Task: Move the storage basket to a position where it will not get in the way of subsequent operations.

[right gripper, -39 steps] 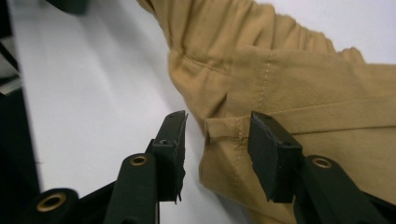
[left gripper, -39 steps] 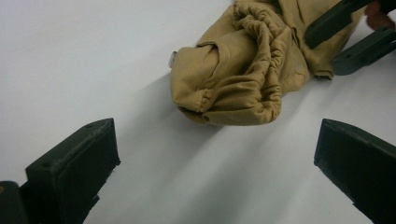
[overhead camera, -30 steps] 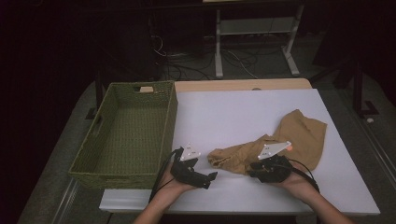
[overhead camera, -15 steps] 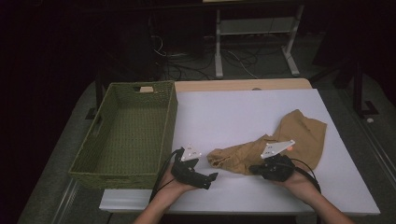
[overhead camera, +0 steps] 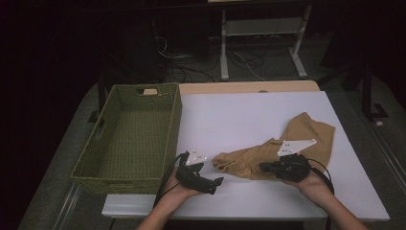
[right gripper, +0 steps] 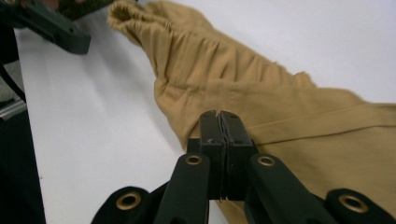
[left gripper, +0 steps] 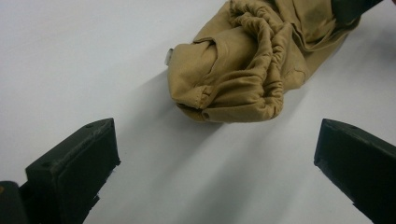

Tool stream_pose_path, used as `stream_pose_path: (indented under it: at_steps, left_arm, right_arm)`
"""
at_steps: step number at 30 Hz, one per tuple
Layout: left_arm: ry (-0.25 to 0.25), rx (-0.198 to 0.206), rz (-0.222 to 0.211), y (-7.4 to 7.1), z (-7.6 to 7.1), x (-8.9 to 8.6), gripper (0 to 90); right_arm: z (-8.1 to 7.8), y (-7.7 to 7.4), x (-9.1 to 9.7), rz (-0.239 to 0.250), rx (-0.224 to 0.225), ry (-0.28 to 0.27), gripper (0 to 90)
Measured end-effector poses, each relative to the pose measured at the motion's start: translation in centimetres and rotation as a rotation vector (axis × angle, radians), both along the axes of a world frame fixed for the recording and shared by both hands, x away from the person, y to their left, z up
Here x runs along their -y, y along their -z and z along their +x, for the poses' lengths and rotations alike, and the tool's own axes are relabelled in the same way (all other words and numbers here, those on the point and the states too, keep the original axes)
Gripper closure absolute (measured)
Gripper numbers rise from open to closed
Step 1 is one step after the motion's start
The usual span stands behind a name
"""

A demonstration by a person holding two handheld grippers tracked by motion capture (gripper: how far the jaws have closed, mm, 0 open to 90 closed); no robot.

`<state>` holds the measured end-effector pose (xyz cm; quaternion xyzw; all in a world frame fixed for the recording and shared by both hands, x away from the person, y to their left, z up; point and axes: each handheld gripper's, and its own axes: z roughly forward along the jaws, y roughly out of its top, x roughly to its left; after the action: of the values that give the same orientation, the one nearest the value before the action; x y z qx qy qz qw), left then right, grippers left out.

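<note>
- A tan cloth (overhead camera: 282,151) lies crumpled on the white desk (overhead camera: 249,115), towards the near right part, with its gathered, elastic-looking end (left gripper: 243,88) pointing left.
- The right hand-held gripper (right gripper: 219,128) has its jaws pressed together, pinching a fold of the cloth at its near edge; they have just been closing on that fabric.
- In the high view, the right hand-held gripper (overhead camera: 268,167) sits at the cloth's near side, held in the person's right hand (overhead camera: 313,184).
- The left hand-held gripper (left gripper: 215,158) has its jaws spread wide with nothing between them; the bunched end of the cloth lies just beyond, apart from both jaws.
- The left hand-held gripper (overhead camera: 210,182) is near the front edge of the desk, just right of a green woven basket (overhead camera: 93,165).
- The basket stands along the left side of the desk, well apart from the cloth.
</note>
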<state>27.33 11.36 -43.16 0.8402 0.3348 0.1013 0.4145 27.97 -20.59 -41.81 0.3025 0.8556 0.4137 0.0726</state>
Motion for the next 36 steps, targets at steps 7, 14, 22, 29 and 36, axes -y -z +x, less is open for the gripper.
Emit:
stream_pose_path:
  at_steps: [7, 14, 22, 29, 36]
  left_arm:
    - [0.002, 0.001, -0.001, 0.0, 0.0, 0.0, 0.0]
    - [0.003, -0.001, 0.002, 0.0, 0.1, 0.0, 0.0]
    - [0.002, 0.001, 0.002, 0.0, 0.0, 0.0, 0.0]
    - [0.002, -0.002, -0.001, 0.1, 0.1, 0.0, 0.0]
    - [0.007, -0.003, 0.003, 0.1, 0.0, 0.0, 0.0]
  right_arm:
    - [0.1, -0.8, 0.6, 0.031, 0.019, 0.023, 88.6]
    - [0.7, -1.3, 1.0, 0.046, 0.033, 0.033, 88.7]
    - [1.4, -1.9, 1.3, 0.06, 0.042, 0.047, 88.7]
    - [2.3, -2.2, 1.2, 0.069, 0.05, 0.052, 88.7]
    - [3.3, -2.7, 1.0, 0.084, 0.058, 0.057, 88.7]
